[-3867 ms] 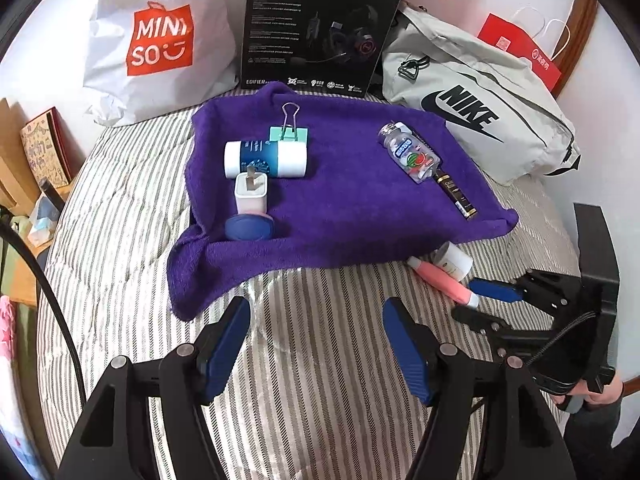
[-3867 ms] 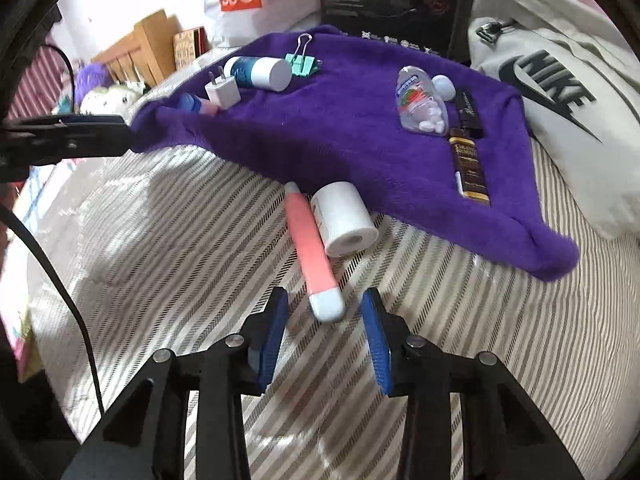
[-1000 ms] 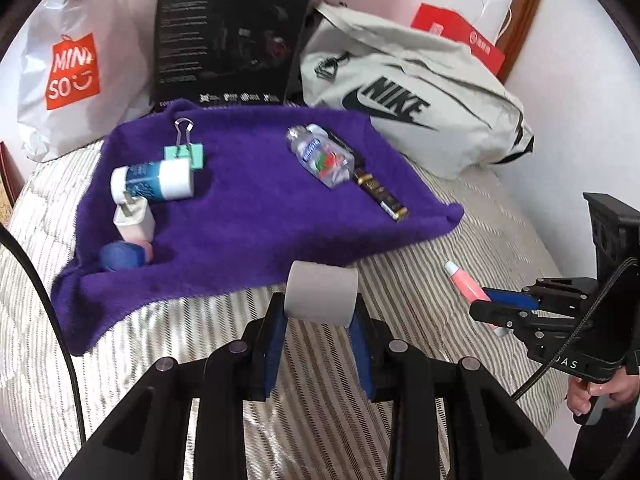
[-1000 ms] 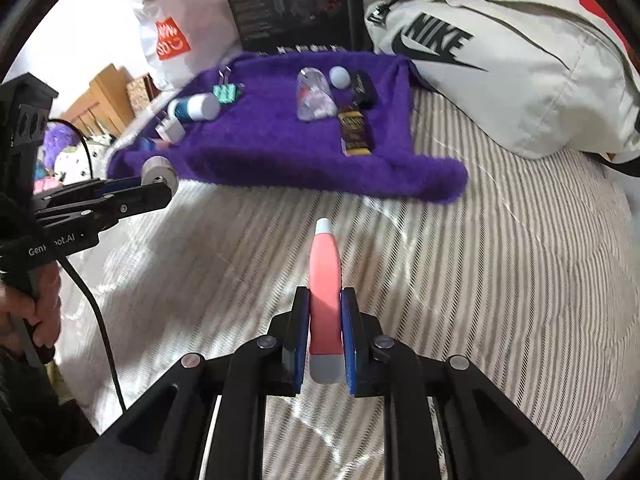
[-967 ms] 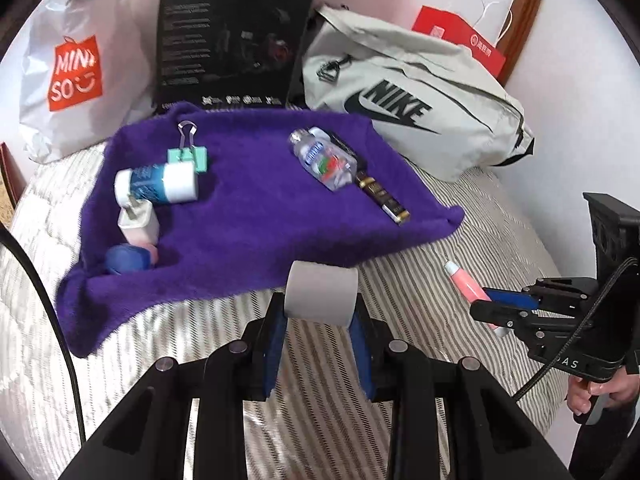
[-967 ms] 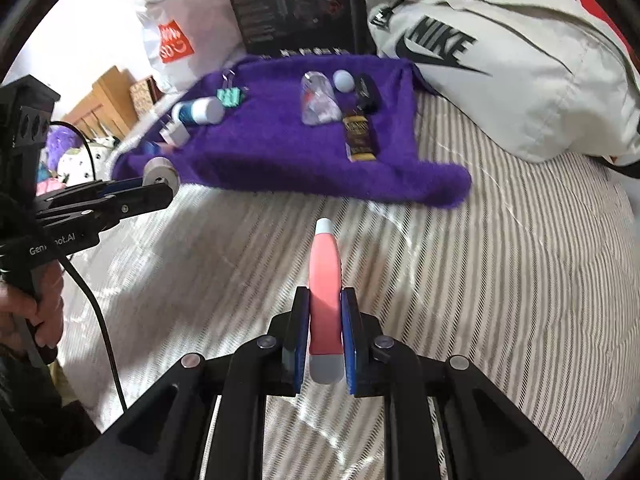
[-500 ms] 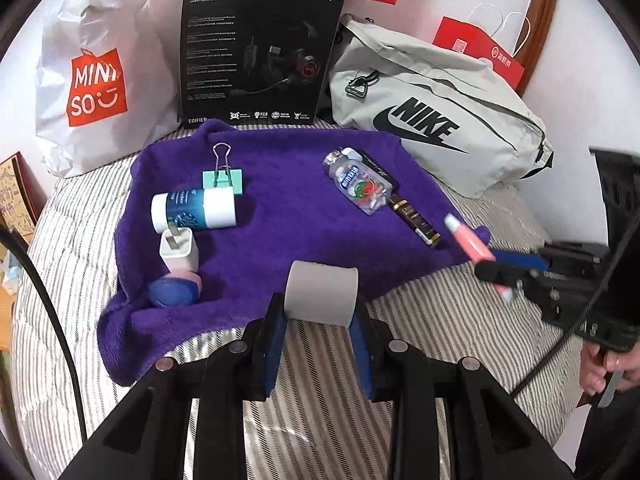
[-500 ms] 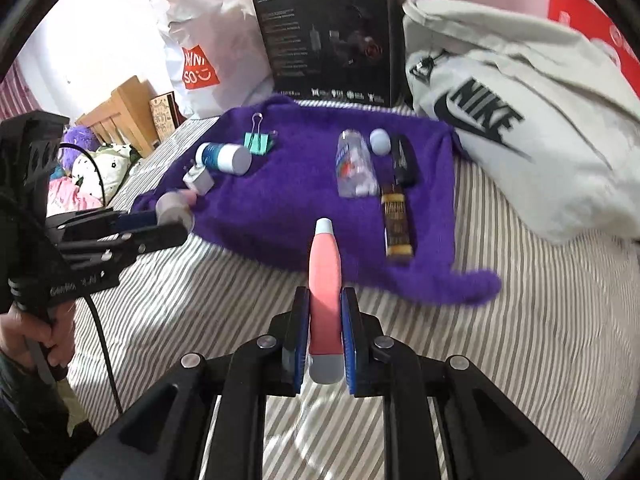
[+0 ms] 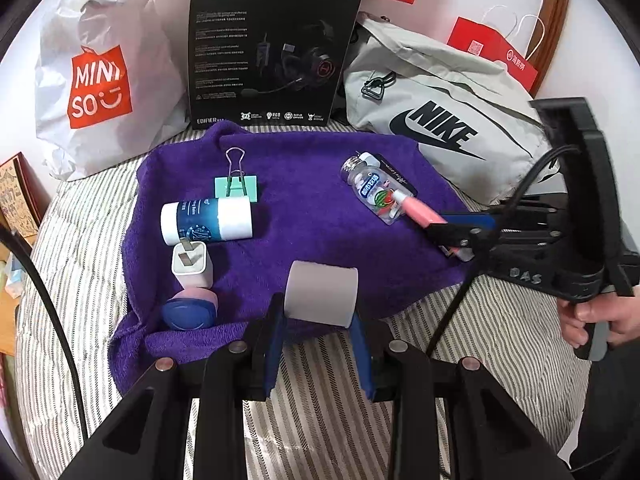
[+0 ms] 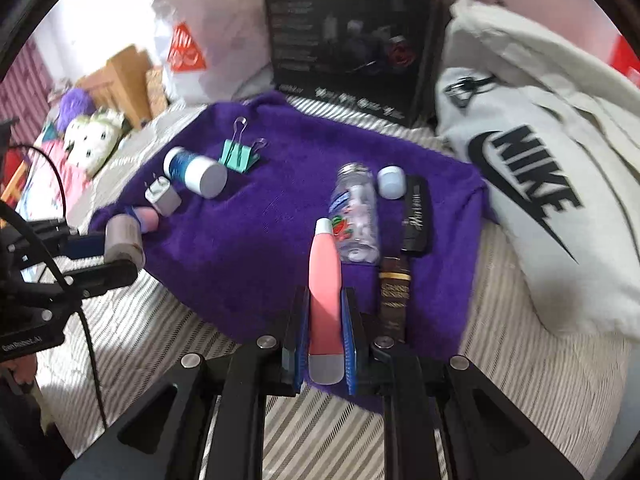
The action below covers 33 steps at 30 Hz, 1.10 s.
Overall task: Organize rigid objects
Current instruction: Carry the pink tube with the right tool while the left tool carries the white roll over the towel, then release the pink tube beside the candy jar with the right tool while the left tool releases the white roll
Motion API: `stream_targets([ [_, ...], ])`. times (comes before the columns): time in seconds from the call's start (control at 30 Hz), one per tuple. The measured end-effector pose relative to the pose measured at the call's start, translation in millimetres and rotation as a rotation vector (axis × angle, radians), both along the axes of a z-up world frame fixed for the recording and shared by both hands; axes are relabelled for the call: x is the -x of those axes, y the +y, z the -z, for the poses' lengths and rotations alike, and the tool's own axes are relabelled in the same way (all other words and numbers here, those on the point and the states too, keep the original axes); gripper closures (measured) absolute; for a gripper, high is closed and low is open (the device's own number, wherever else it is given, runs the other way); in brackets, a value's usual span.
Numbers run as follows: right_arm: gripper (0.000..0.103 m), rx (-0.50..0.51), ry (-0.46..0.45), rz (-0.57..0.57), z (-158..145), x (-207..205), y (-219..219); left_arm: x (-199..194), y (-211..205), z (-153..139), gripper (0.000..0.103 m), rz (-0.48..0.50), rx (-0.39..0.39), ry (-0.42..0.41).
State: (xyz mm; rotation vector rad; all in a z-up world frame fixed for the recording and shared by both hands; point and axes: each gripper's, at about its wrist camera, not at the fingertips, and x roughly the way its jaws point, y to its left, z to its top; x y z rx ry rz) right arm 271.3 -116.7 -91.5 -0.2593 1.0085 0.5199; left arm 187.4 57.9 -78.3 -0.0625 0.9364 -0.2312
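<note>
Left wrist view: the left gripper (image 9: 320, 344) is clamped on a white roll (image 9: 321, 294), its blue pads pressed to the roll's two sides, held above the near edge of a purple towel (image 9: 304, 216) spread on a striped bed (image 9: 328, 416). On the towel's left half lie a green clip (image 9: 236, 186), a blue-and-white tube (image 9: 206, 222), a white plug (image 9: 192, 264) and a blue cap (image 9: 189, 314) at the near left corner. On the right half lies a clear bottle (image 9: 374, 192) with a dark bar (image 9: 394, 176) just beside it. From the right, the right gripper (image 9: 452, 232) reaches over the towel with a pink pen (image 9: 418, 212) pinched in its closed fingers, the pen's tip close by the bottle. A hand (image 9: 600, 316) grips its handle at the right edge. Behind the towel stand a white bag (image 9: 104, 76), a black box (image 9: 268, 48) and a grey bag (image 9: 444, 112).

Right wrist view, partly blurred: the right gripper (image 10: 324, 344) is closed tight on the pink pen (image 10: 325, 280), which points away over the towel (image 10: 260, 224) towards the bottle (image 10: 356, 216). Right of the bottle lie a small white cap (image 10: 390, 182) and the dark bar (image 10: 416, 216), with a brown stick (image 10: 394, 296) nearer. At the left, the left gripper (image 10: 116, 256) holds the roll (image 10: 124, 236) by the towel's left corner, near the plug (image 10: 162, 198), the tube (image 10: 194, 172) and the clip (image 10: 240, 154).
</note>
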Motion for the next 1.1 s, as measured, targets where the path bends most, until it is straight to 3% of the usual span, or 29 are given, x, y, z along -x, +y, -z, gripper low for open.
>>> stream_targets([
  [0.33,0.088,0.078,0.057,-0.041,37.6,-19.2,17.3,-11.7,10.4,4.1,0.073,-0.016,0.006,0.012],
  [0.77,0.086,0.034,0.053,-0.041,39.2,-18.5,12.3,-22.0,16.2,9.6,0.073,-0.032,0.001,0.035],
  [0.9,0.072,0.005,0.076,-0.052,38.5,-19.1,12.4,-28.1,15.0,10.6,0.073,-0.037,-0.010,0.036],
  [1.1,0.065,-0.004,0.048,-0.030,26.3,-6.4,3.4,-38.4,13.2,16.7,0.073,-0.041,-0.021,0.049],
])
